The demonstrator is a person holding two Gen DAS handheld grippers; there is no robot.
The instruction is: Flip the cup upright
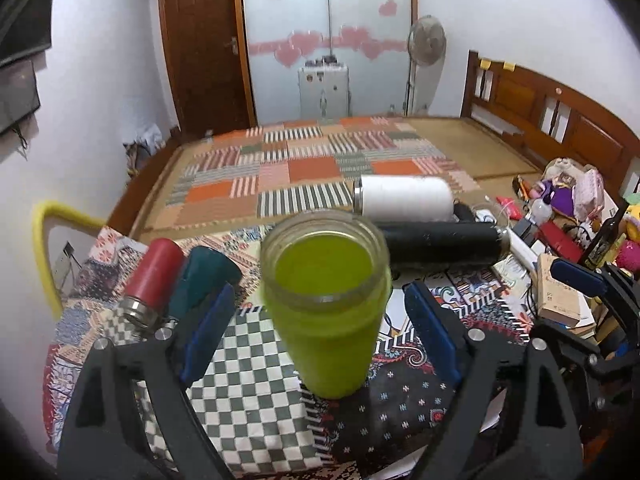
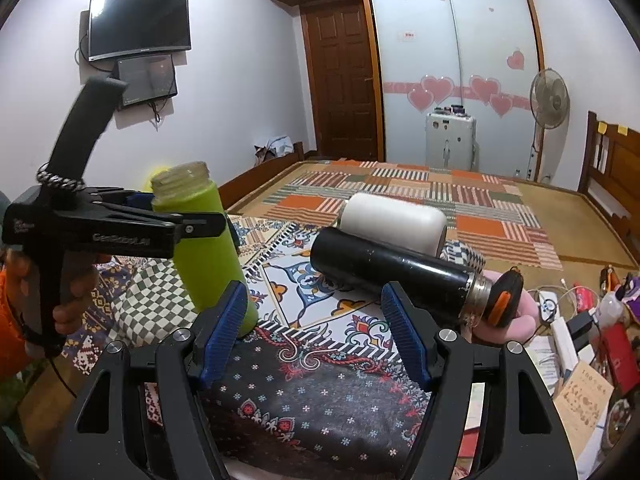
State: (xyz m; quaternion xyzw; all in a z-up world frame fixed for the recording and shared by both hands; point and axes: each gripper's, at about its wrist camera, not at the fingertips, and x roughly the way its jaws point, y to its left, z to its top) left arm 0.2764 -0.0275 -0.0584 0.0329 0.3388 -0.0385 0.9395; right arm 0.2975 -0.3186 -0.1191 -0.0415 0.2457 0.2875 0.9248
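Observation:
A lime-green cup stands upright on the patterned cloth, its open threaded mouth up. It also shows in the right wrist view, left of centre. My left gripper is open, its blue pads on either side of the cup with gaps to it. In the right wrist view the left gripper reaches in from the left at the cup's upper part. My right gripper is open and empty, above the cloth to the right of the cup.
A black flask and a white flask lie on their sides behind the cup. A red flask and a teal one lie at left. Clutter of books and toys fills the right side. A bed lies beyond.

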